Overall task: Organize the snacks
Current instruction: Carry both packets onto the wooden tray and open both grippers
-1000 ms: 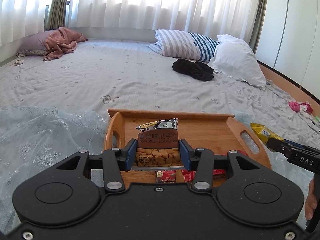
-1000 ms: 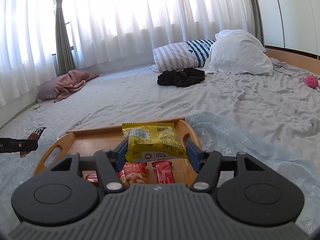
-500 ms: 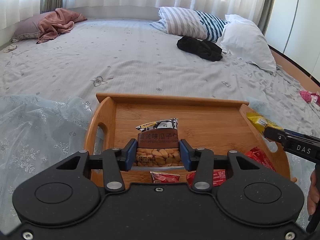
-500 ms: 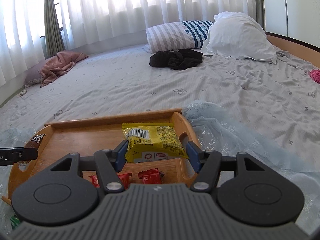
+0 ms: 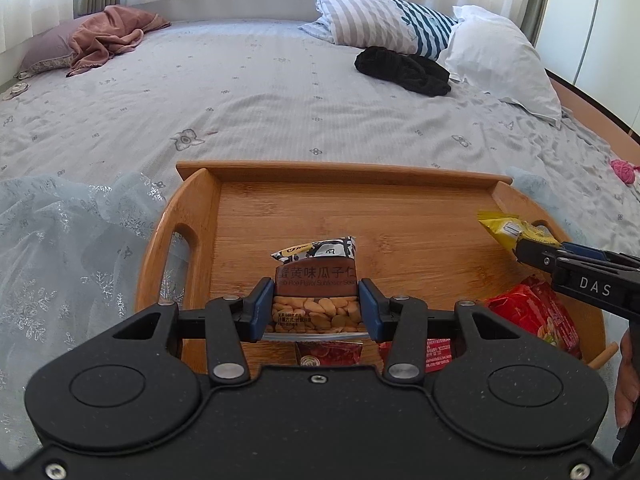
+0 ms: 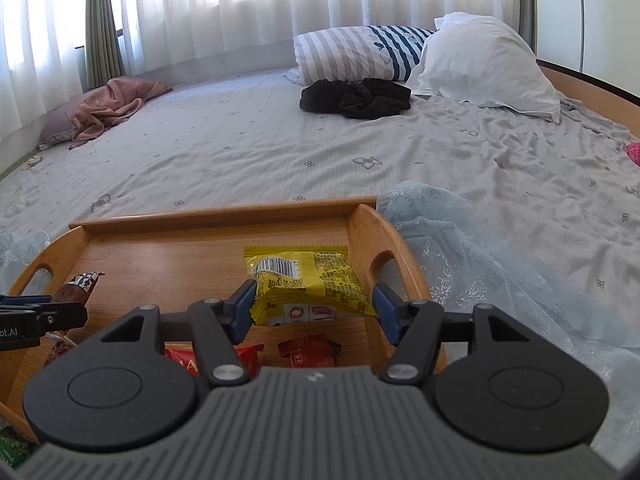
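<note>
A wooden tray [image 5: 384, 208] with two handles lies on the bed; it also shows in the right wrist view [image 6: 180, 256]. My left gripper [image 5: 316, 308] is shut on a brown sunflower seed packet [image 5: 316, 280] and holds it over the tray's near part. My right gripper [image 6: 314, 308] is shut on a yellow snack packet [image 6: 308, 280] over the tray's right side; that packet shows at the right in the left wrist view [image 5: 508, 232]. Red snack packets [image 5: 532, 312] lie in the tray's near end, also in the right wrist view [image 6: 308, 350].
A pale blue lace cloth [image 5: 68, 248] lies under and around the tray. Farther up the bed are a black garment [image 5: 404, 70], striped and white pillows [image 5: 496, 52], and a pink towel [image 5: 108, 38]. A pink object [image 5: 624, 168] lies at the right edge.
Both grippers have moved forward and down over the tray, each still holding its packet. The tray now fills more of both views.
</note>
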`<control>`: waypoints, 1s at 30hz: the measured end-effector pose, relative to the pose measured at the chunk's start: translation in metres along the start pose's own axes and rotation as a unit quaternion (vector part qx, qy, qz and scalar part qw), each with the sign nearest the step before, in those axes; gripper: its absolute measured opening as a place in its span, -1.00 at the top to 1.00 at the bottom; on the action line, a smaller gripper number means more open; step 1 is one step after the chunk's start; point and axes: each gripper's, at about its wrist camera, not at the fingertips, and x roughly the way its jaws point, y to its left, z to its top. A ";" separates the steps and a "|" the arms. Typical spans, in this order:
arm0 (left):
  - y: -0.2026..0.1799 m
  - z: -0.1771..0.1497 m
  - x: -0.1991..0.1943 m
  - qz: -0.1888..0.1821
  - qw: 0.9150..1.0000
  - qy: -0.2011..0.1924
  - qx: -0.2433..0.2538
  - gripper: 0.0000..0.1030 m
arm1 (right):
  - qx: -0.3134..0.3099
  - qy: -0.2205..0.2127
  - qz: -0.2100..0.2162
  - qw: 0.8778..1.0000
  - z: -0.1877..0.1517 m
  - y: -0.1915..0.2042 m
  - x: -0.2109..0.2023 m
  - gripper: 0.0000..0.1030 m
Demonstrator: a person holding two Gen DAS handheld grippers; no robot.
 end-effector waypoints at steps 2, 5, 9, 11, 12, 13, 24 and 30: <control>0.000 -0.001 0.002 0.000 1.000 0.002 0.001 0.16 | 0.001 0.002 0.000 1.000 -0.001 0.000 0.002 -0.25; 0.000 -0.003 0.004 0.001 1.000 0.005 0.002 0.16 | 0.002 0.006 -0.001 1.000 -0.001 -0.001 0.004 -0.25; 0.001 -0.005 0.007 0.001 1.000 0.009 0.000 0.16 | 0.003 0.010 -0.001 1.000 -0.003 -0.001 0.007 -0.25; 0.001 -0.006 0.008 0.002 1.000 0.010 0.000 0.16 | 0.003 0.010 -0.002 1.000 -0.004 -0.002 0.008 -0.25; 0.001 -0.006 0.008 0.003 1.000 0.010 0.001 0.16 | 0.003 0.011 -0.002 1.000 -0.004 -0.002 0.009 -0.25; 0.001 -0.006 0.009 0.003 1.000 0.010 0.001 0.16 | 0.002 0.011 -0.002 1.000 -0.004 -0.002 0.009 -0.25; -0.002 -0.007 0.010 0.007 1.000 0.010 0.009 0.15 | -0.001 0.016 -0.004 1.000 -0.007 -0.002 0.012 -0.26; -0.003 -0.007 0.009 0.006 1.000 0.014 0.010 -0.06 | 0.004 0.009 0.004 1.000 -0.008 -0.004 0.011 -0.52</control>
